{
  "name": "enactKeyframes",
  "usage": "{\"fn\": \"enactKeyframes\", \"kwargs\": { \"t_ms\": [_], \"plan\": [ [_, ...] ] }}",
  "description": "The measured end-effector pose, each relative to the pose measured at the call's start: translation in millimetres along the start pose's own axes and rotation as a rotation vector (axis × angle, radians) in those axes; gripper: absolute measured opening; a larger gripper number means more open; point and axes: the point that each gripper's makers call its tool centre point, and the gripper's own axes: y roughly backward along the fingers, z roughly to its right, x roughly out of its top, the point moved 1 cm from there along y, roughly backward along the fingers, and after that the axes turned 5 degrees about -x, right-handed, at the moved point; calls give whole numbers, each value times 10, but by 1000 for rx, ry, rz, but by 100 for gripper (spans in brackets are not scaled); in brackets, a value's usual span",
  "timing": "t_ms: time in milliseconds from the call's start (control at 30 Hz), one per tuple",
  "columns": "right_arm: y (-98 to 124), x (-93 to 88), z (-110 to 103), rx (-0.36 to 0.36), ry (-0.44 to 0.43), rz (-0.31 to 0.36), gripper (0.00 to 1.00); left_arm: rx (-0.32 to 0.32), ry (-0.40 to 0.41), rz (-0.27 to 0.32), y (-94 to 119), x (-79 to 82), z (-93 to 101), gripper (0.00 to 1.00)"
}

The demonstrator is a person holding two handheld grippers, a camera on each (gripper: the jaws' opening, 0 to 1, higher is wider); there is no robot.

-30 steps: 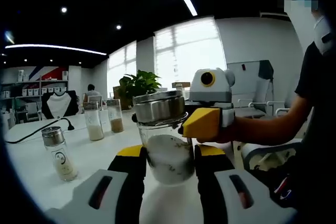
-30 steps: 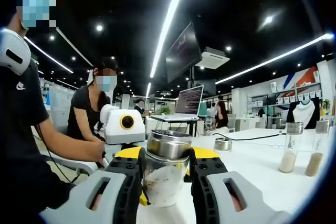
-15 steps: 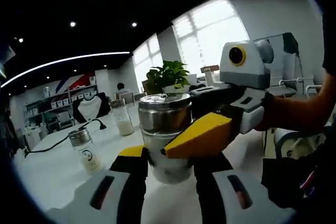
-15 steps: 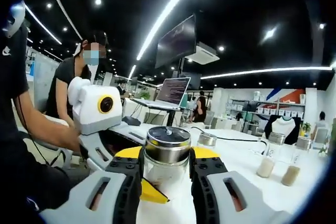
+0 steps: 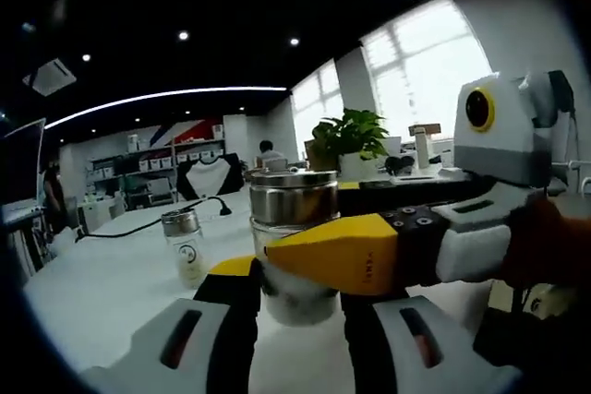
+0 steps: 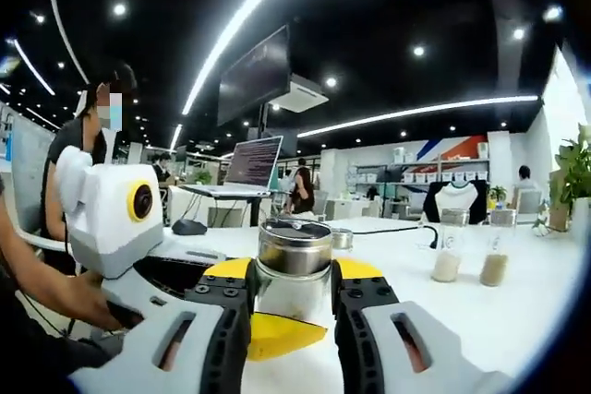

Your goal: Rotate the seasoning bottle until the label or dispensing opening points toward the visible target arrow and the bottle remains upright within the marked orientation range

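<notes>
Two sets of fingers close on one thing: the left gripper (image 5: 295, 297) and the right gripper (image 6: 289, 294) both clench the clear glass seasoning bottle with the steel cap (image 5: 294, 242), each pair of black, yellow-tipped fingers pressed against its sides. The bottle stands upright on the white surface (image 5: 111, 292), its base touching it, white powder showing low in the glass.

Over the last second both views have swung a good way round the bottle. In the left gripper view the right gripper has gone from sitting behind the bottle to crossing in front of it, and the background has slid from the windows to the shelves. That reads as the pair turning the bottle about its upright axis, so I judge the rotation well under way. No label, opening or target arrow can be made out, so how close it is to the mark cannot be told.

Farther out on the surface stand a small labelled glass shaker (image 5: 186, 244), a black cable (image 5: 157, 223) and two more tall shakers (image 6: 468, 251). Beyond are a potted plant (image 5: 349, 136), bright windows, shelves, a laptop (image 6: 251, 165) and seated people.
</notes>
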Motion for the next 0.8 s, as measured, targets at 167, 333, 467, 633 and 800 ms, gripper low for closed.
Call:
{"fn": "enactKeyframes", "kwargs": {
  "t_ms": [167, 333, 467, 633, 800],
  "plan": [
    [5, 35, -2, -28, -61, -17, 31, 74, -166, 14, 45, 54, -5, 36],
    [14, 80, -6, -51, -89, -17, 31, 93, -164, 31, 69, 78, 32, 36],
    [4, 79, 32, -73, -125, -25, 31, 101, -159, 38, 60, 67, 59, 36],
    [2, 41, 58, -88, -131, -40, 31, 68, -114, 24, 29, 15, 100, 37],
    [23, 25, 38, -12, -59, -57, 31, -44, -114, 9, 18, -16, 131, 38]
  ]
}}
